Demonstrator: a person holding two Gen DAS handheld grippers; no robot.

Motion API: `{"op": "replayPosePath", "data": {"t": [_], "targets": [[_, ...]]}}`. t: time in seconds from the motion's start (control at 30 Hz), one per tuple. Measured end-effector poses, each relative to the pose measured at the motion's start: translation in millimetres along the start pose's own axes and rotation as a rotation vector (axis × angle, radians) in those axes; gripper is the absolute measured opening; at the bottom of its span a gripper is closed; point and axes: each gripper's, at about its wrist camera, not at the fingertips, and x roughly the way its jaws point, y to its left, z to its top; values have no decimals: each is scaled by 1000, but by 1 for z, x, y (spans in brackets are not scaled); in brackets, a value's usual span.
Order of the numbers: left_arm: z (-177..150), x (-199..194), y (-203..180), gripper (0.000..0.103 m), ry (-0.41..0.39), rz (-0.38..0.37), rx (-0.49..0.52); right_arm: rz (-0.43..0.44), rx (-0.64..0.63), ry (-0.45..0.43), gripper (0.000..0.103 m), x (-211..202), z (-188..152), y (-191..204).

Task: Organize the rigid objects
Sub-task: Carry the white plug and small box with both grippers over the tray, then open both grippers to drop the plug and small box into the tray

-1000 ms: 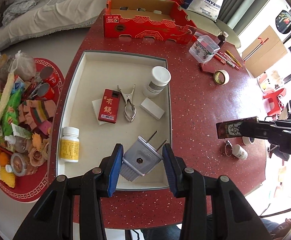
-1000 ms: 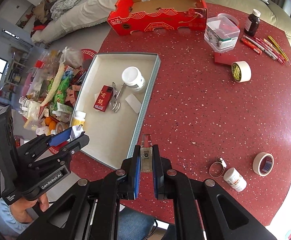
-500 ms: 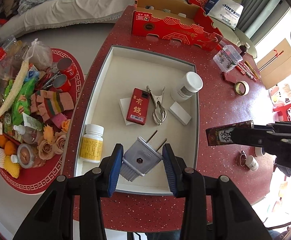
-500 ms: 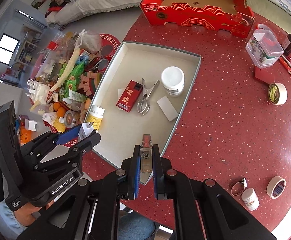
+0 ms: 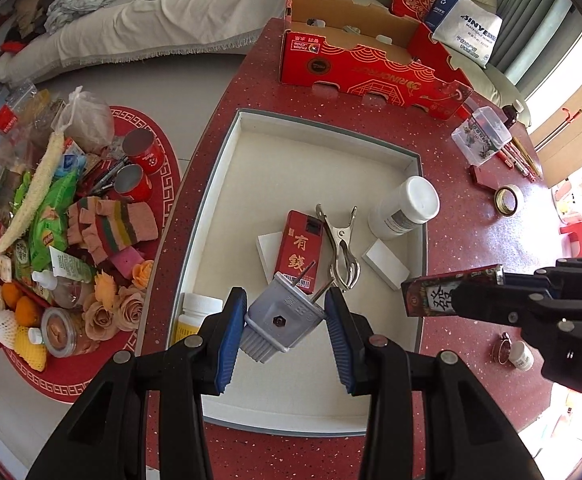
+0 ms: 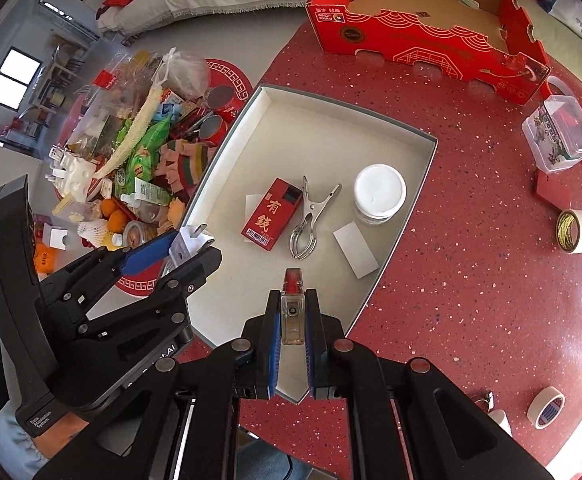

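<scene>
Two claws loaded: left claw [image 5: 285, 326] clamps plug [image 5: 281, 320], right claw [image 6: 292, 332] lighter [image 6: 292, 312].

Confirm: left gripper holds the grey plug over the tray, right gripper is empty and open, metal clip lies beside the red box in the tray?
Not quite. The right gripper isn't empty: it is shut on a small lighter, as the right wrist view shows. The rest holds: the left gripper grips the grey plug over the tray, and the metal clip lies beside the red box.

Worktop [image 5: 471, 240] red with pale speckles – tray [image 5: 227, 152] cream inside, grey rim. Plug [image 5: 281, 318] grey between blue pads [image 5: 231, 340] of left tool [image 5: 285, 338]. Pack [image 5: 299, 254] ahead red, gold characters. Box [image 5: 371, 68] farther ahead – red, gold line pattern.
</scene>
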Motion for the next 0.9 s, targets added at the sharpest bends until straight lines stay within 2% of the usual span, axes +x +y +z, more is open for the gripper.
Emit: {"op": "replayPosePath", "data": {"t": [0.47, 0.73, 0.8, 0.83, 0.87, 0.9], "targets": [[15, 22, -5, 43, 33, 17, 10, -12, 85, 1, 11, 22, 14, -15], [21, 45, -8, 45, 87, 21, 39, -29, 105, 29, 11, 43, 22, -21], [19, 49, -11, 58, 105, 34, 59, -8, 115, 54, 11, 49, 24, -23], [18, 49, -13, 73, 105, 37, 69, -8, 120, 60, 11, 50, 24, -24], [17, 49, -15, 85, 99, 38, 76, -17, 124, 60, 14, 49, 25, -25], [16, 47, -17, 88, 88, 41, 84, -27, 126, 57, 22, 46, 25, -27]]}}
